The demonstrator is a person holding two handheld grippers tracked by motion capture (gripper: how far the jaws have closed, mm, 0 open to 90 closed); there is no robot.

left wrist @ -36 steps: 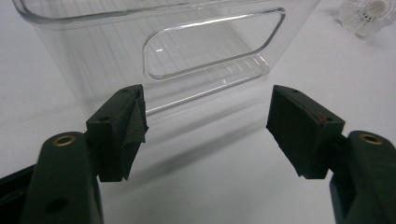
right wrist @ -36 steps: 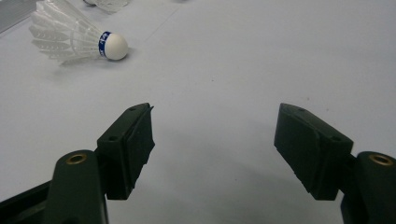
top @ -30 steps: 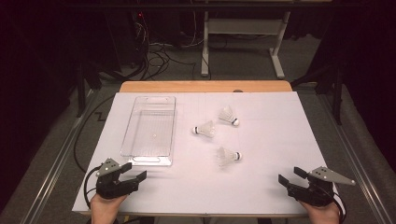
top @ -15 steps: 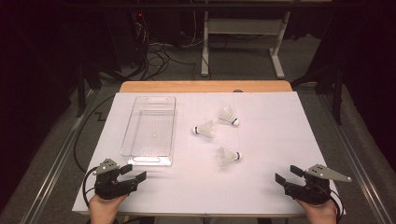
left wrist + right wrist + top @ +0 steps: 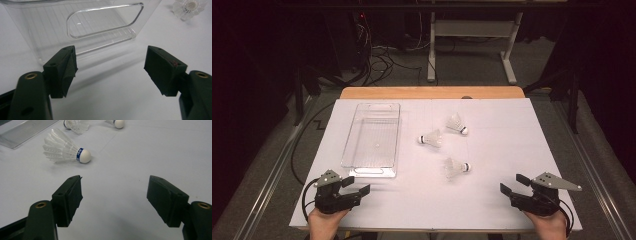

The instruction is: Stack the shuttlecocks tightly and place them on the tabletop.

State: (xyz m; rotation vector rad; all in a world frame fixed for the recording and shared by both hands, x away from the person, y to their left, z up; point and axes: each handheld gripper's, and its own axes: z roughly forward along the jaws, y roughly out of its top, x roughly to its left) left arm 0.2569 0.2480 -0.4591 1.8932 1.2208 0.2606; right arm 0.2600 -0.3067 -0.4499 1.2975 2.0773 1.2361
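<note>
Three white shuttlecocks lie on the white table top: one nearest me (image 5: 456, 168), one in the middle (image 5: 432, 138) and one farther back (image 5: 456, 124). A clear plastic container (image 5: 372, 140) stands empty to their left. My left gripper (image 5: 357, 185) rests open at the front left, just short of the container's near end wall (image 5: 100, 25), with one shuttlecock (image 5: 188, 7) off to its upper right. My right gripper (image 5: 511, 183) rests open at the front right. It faces the nearest shuttlecock (image 5: 66, 150), and nothing is between its jaws.
The white sheet (image 5: 522, 135) covers a wooden table whose far edge (image 5: 432, 93) shows. Metal rails run along both sides. Cables and a desk frame (image 5: 472, 45) lie on the dark floor beyond. A corner of the container (image 5: 22, 131) lies left of the two farther shuttlecocks (image 5: 76, 125).
My right gripper has slid a little to the left along the front edge. The left gripper has barely shifted. The shuttlecocks and the container have not moved.
</note>
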